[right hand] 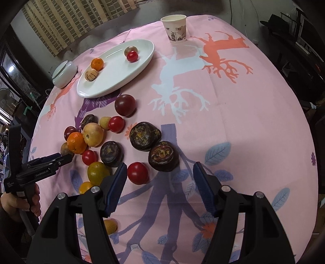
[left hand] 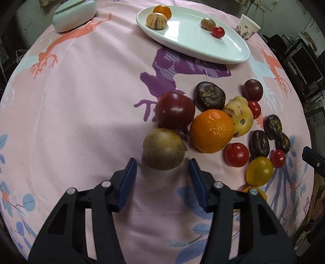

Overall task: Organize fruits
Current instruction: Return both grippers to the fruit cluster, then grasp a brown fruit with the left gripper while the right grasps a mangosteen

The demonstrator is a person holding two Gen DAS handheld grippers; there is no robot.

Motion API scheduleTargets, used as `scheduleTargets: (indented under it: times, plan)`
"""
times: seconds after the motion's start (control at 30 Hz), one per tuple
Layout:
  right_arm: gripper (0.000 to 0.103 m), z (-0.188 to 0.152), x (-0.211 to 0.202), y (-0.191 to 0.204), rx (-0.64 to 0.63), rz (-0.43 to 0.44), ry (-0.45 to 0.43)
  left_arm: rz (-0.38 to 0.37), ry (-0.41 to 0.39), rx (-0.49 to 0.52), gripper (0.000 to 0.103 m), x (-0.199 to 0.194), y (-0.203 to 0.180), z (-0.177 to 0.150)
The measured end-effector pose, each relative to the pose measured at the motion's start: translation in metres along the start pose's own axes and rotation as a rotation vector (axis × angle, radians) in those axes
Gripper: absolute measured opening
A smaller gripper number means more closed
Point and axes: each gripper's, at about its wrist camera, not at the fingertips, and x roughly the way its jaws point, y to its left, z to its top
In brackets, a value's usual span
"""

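Observation:
A heap of fruit lies on the pink cloth: an orange (left hand: 211,131), a dark red tomato (left hand: 175,109), dark purple fruits (left hand: 209,96) and small red tomatoes (left hand: 236,154). My left gripper (left hand: 162,161) points down at a brown-green round fruit (left hand: 164,149), which sits just at its fingertips; a narrow gap shows on both sides, so it is open. My right gripper (right hand: 160,168) is open over the cloth. A red tomato (right hand: 137,172) lies by its left finger and a dark purple fruit (right hand: 163,156) just beyond. The white oval plate (left hand: 193,46) holds several fruits.
A white lidded bowl (left hand: 74,16) stands left of the plate and a paper cup (left hand: 246,27) at the far right. A person's hand (right hand: 20,203) holds the left gripper (right hand: 67,157) at the table's left edge. Bare cloth spreads to the right (right hand: 243,121).

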Motion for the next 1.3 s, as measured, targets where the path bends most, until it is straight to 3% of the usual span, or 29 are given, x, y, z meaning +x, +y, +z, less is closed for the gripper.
scheduleTargets:
  times: [0.1, 0.5, 0.6, 0.63, 0.67, 1.0, 1.23, 1.3]
  plan:
    - [0.067, -0.002, 0.003, -0.004, 0.004, -0.014, 0.003, 0.004, -0.002, 0.009, 0.046, 0.000, 0.002, 0.001]
    - [0.067, 0.012, 0.047, 0.011, -0.040, -0.046, 0.052, -0.017, -0.006, -0.019, 0.045, -0.001, 0.007, 0.000]
    - [0.055, 0.017, 0.053, 0.015, -0.054, -0.041, 0.050, -0.020, -0.004, -0.029, 0.045, -0.001, 0.007, 0.001]
    - [0.045, 0.018, 0.055, 0.017, -0.070, -0.065, 0.055, -0.019, -0.004, -0.030, 0.045, -0.001, 0.007, 0.001]
    - [0.042, 0.019, 0.058, 0.018, -0.090, -0.081, 0.067, -0.018, -0.003, -0.031, 0.045, -0.001, 0.007, 0.001]
    - [0.042, 0.015, 0.054, 0.010, -0.104, -0.072, 0.076, -0.022, -0.001, -0.055, 0.045, 0.000, 0.008, 0.004]
    - [0.042, 0.012, 0.055, 0.006, -0.094, -0.056, 0.075, 0.023, -0.022, -0.011, 0.045, 0.003, 0.000, 0.008]
    - [0.042, 0.011, 0.055, 0.007, -0.104, -0.056, 0.070, 0.039, -0.028, 0.010, 0.040, 0.003, -0.002, 0.007]
